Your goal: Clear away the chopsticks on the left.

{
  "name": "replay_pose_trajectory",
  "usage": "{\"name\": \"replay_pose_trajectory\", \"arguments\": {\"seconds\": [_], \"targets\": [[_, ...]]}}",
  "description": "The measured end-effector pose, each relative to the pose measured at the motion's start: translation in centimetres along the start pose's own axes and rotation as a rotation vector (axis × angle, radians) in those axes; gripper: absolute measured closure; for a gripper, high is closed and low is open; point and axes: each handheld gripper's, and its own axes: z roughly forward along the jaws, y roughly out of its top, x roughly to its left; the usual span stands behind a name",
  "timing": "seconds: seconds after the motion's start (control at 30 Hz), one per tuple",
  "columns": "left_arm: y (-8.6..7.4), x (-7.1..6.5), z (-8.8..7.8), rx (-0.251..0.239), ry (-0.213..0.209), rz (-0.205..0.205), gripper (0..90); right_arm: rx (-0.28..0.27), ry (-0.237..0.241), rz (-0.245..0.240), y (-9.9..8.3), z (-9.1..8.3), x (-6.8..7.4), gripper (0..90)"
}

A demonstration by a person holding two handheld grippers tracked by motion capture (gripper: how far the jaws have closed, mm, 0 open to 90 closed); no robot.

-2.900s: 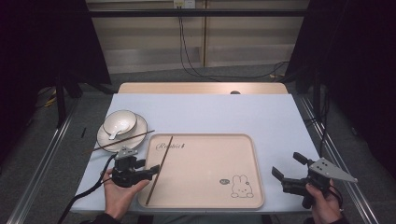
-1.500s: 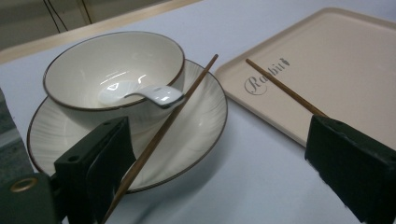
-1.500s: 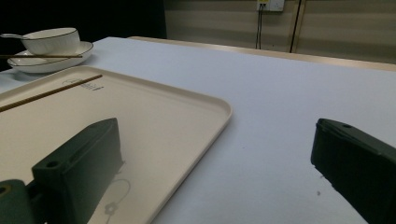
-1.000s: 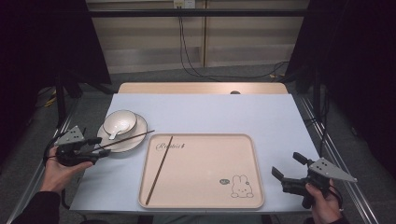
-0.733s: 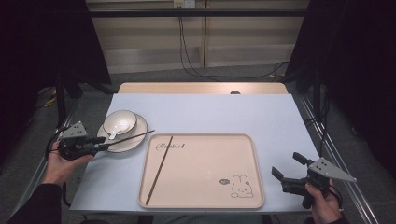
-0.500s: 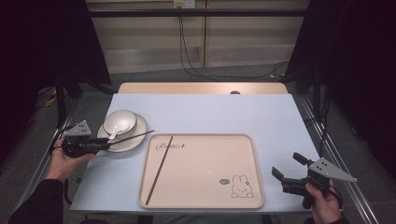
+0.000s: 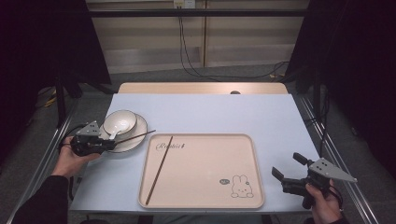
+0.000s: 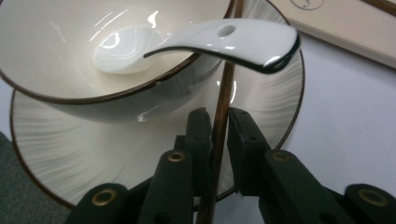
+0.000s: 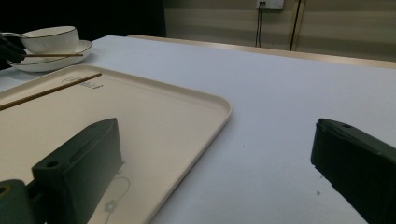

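A white bowl (image 7: pixel 120 122) with a white spoon (image 8: pixel 219 37) in it stands on a ribbed plate (image 7: pixel 140 127) at the table's left. One brown chopstick (image 7: pixel 135 136) lies across the plate's rim and points toward the tray. My left gripper (image 7: pixel 108 145) is at the plate's near-left edge. In the left gripper view its jaws have just been closing, and the gripper (image 8: pixel 218 121) now pinches the chopstick (image 8: pixel 225 88) between its pads. A second chopstick (image 7: pixel 159 170) lies on the beige tray (image 7: pixel 205 168). My right gripper (image 7: pixel 286 164) hovers open and empty to the right of the tray.
The tray has a rabbit drawing (image 7: pixel 240 186) at its near-right corner and sits at the table's near middle. Pale blue tabletop (image 7: pixel 219 112) stretches beyond it. Metal rails run along both table sides, and cables hang at the back wall.
My left hand left the tray's left edge, swung out left, then slid right to the plate and shut its jaws on the chopstick there. The right hand stayed put.
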Motion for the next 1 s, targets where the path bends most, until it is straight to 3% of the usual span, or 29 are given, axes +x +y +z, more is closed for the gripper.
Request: {"name": "replay_pose_trajectory", "arguments": {"seconds": [0.23, 0.37, 0.47, 1.0], "targets": [[0.2, -0.3, -0.1, 0.017, -0.031, -0.019, 84.9, 0.000, -0.001, 0.001, 0.0, 0.0, 0.0, 1.4], [0.2, -0.5, -0.3, -0.015, -0.041, -0.039, 85.0, -0.001, -0.002, 0.000, 0.0, 0.0, 0.0, 1.5], [0.4, -0.6, -0.6, -0.012, -0.038, -0.048, 85.0, 0.001, -0.001, 0.003, 0.0, 0.0, 0.0, 1.5], [2.1, -3.6, -1.3, -0.110, -0.094, -0.140, 85.1, -0.002, 0.000, 0.002, 0.0, 0.0, 0.0, 1.4]]}}
